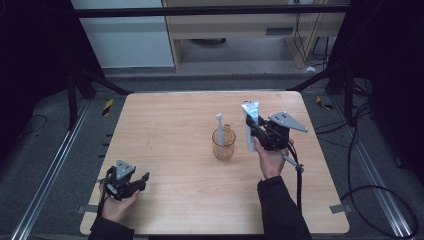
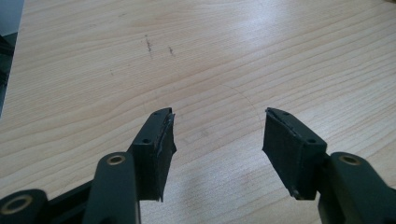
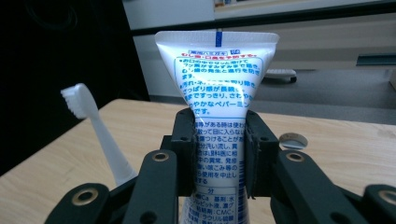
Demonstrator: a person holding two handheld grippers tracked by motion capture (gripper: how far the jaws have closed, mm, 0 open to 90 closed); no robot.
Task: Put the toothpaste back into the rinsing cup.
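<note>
My right hand-held gripper (image 1: pixel 256 131) has its jaws clamped on a white toothpaste tube (image 1: pixel 250 125) with blue print. In the right gripper view the two pads press flat against either side of the tube (image 3: pixel 219 116), gripping it about halfway up, with the wide crimped end at the top and the narrower body running down out of sight between the jaws. In the high view the tube stands roughly upright, lifted clear of the counter (image 1: pixel 175 150), just to the right of a clear amber glass cup (image 1: pixel 223 144). Tube and cup are near one another but not touching.

A white toothbrush (image 1: pixel 219 129) stands in that cup, bristle head up, leaning a little. In the right gripper view I catch the same toothbrush (image 3: pixel 95 130) off to the left of the tube, tilted, its lower handle hidden behind my gripper's arm.

My left hand-held gripper (image 1: pixel 131 182) sits low near the front-left corner of the counter, well apart from the cup and the tube. In the left gripper view its jaws stand wide with nothing between the pads (image 2: pixel 156 149), just bare wood grain with a few faint scuffs. I think the gripper is resting on or hovering just above the surface, but from the high view I can't tell which.

A small round pale mark (image 3: pixel 293 140) shows on the counter beyond the tube in the right gripper view; I can't make out what it is.
</note>
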